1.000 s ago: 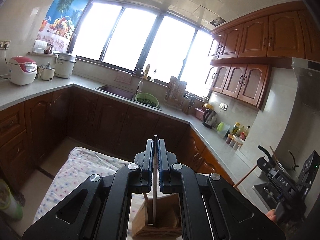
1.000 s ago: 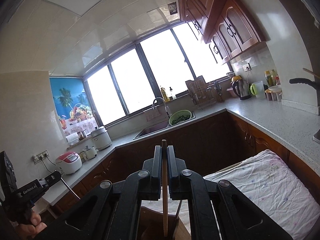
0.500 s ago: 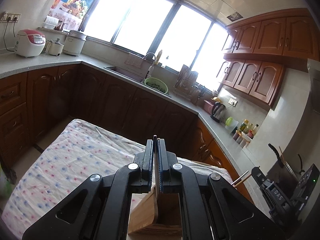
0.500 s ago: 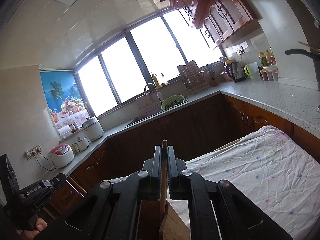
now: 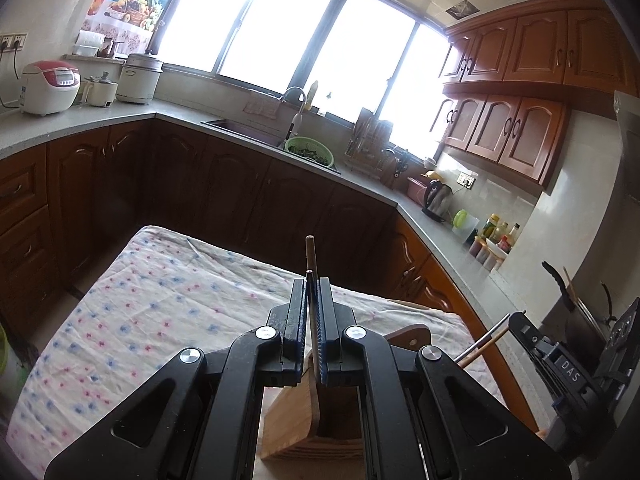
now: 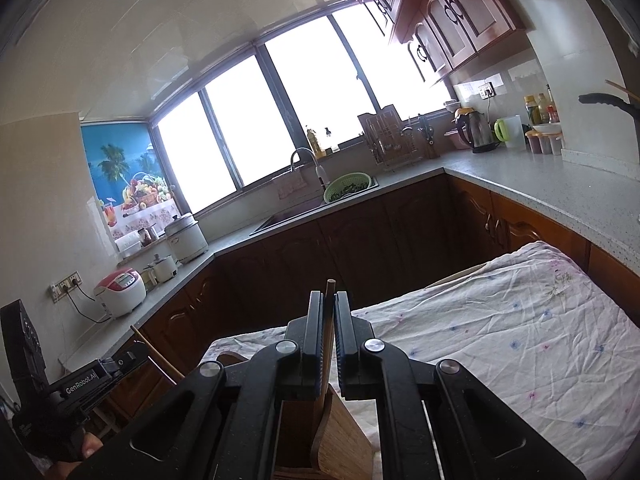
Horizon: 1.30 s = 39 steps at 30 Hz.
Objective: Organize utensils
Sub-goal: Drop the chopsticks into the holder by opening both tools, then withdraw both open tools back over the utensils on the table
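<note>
My left gripper (image 5: 313, 286) is shut on a thin utensil pair, a wooden stick (image 5: 310, 252) and a darker one beside it, standing upright between the fingers. Their lower ends reach into a wooden utensil holder (image 5: 304, 428) on the flowered cloth. My right gripper (image 6: 329, 300) is shut on a wooden stick (image 6: 329, 285), also upright over the same wooden holder (image 6: 340, 440). Each gripper shows in the other's view, the right one in the left wrist view (image 5: 568, 364) and the left one in the right wrist view (image 6: 80, 384), both with stick ends poking out.
A table with a flowered cloth (image 5: 152, 304) lies under the holder. Dark kitchen cabinets and a grey counter (image 5: 80, 120) wrap around, with a sink, a green colander (image 5: 309, 151), a kettle (image 5: 438, 198), rice cookers (image 5: 48, 86) and jars.
Both cameras have tilted down, so more of the cloth and holder shows. The sticks have slid lower toward the holder, with their tips now standing above the fingers. Both grippers stay shut.
</note>
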Each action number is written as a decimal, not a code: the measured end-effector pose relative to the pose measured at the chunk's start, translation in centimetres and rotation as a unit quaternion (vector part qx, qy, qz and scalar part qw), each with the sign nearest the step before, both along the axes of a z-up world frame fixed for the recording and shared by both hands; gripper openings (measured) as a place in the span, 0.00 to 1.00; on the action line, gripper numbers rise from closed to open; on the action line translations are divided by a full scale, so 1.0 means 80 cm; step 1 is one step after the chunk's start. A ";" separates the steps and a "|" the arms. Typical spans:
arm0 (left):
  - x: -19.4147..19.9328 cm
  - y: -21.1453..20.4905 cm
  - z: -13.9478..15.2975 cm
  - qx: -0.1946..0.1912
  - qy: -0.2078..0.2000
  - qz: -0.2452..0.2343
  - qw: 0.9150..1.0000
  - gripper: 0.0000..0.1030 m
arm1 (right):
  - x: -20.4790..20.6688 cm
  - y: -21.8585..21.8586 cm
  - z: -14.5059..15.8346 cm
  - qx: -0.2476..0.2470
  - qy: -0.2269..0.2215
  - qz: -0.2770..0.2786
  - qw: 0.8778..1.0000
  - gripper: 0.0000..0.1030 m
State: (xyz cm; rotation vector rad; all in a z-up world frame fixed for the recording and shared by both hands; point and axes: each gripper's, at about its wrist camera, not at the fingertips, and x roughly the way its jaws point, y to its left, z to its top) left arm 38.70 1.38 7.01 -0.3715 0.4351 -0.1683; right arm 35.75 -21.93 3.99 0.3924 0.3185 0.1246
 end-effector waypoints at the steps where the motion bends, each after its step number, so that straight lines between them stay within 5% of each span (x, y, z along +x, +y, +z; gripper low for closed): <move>1: 0.000 0.000 0.000 0.000 0.000 0.000 1.000 0.04 | 0.000 0.000 0.000 0.000 0.001 0.001 1.000 0.05; 7: -0.002 0.005 0.002 -0.008 0.011 -0.009 1.000 0.05 | 0.001 0.002 0.003 -0.001 0.008 0.013 1.000 0.16; 9: -0.007 0.009 0.002 -0.015 0.015 -0.015 1.000 0.18 | -0.005 0.001 0.004 0.004 0.004 0.017 1.000 0.49; 10: -0.012 0.011 0.002 -0.016 0.017 -0.012 1.000 0.40 | -0.010 -0.001 0.005 0.007 0.000 0.016 1.000 0.57; 11: -0.018 0.013 0.003 -0.016 0.017 -0.007 1.000 0.58 | -0.015 -0.004 0.006 0.010 -0.003 0.013 1.000 0.63; 15: -0.039 0.024 0.004 -0.021 0.020 0.002 1.000 0.74 | -0.031 -0.015 0.008 0.024 -0.002 0.011 1.000 0.73; 21: -0.077 0.038 0.000 -0.027 0.031 0.006 0.999 0.82 | -0.063 -0.027 0.011 0.034 0.002 0.016 0.999 0.90; 39: -0.198 0.033 -0.060 -0.011 0.113 -0.026 0.993 0.82 | -0.181 -0.024 -0.018 0.011 0.061 0.054 0.997 0.94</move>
